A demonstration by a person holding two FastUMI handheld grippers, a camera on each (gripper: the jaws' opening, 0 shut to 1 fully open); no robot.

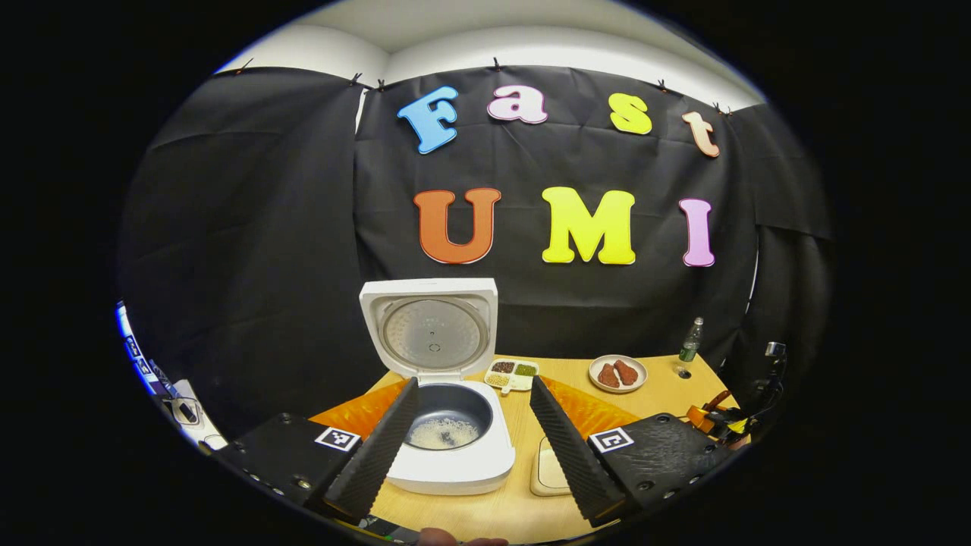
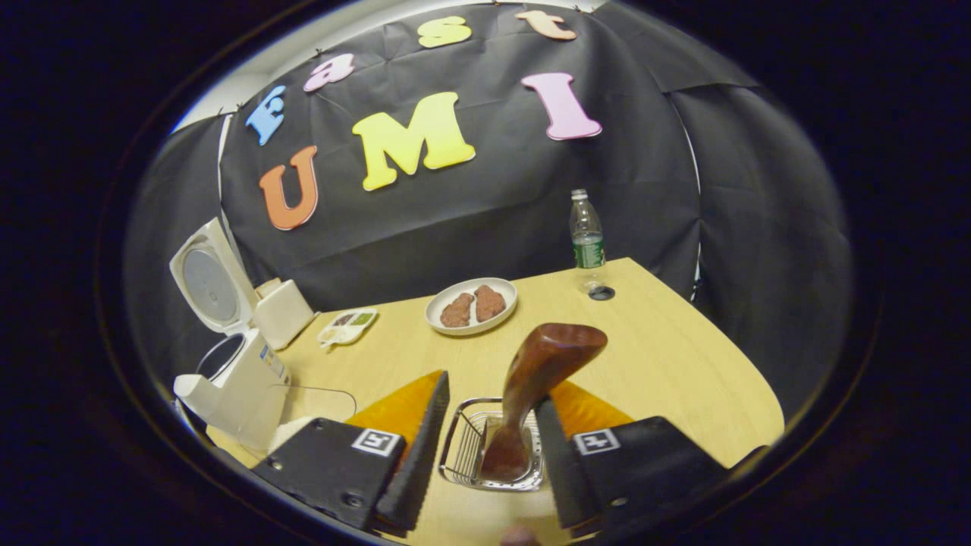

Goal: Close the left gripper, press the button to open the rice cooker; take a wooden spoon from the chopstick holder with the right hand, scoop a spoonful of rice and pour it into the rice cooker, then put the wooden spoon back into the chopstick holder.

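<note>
White rice cooker (image 1: 451, 425) stands on the wooden worktop (image 2: 667, 356), lid up, rice seen inside: pressing and pouring judged done. Dark wooden spoon (image 2: 542, 379) is seated in the wire chopstick holder (image 2: 463, 447). Right gripper (image 2: 485, 455) is spread wide around it, apparently released; left gripper (image 1: 470, 447) likewise wide, empty.

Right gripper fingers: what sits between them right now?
In the right gripper view, the brown wooden spoon stands in the wire chopstick holder between the open fingers, leaning by the right one.

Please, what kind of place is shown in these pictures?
Probably a staged kitchen tabletop inside a recording booth, not a real home: a wooden table backed by black cloth, with an open rice cooker and a plate of food.
</note>
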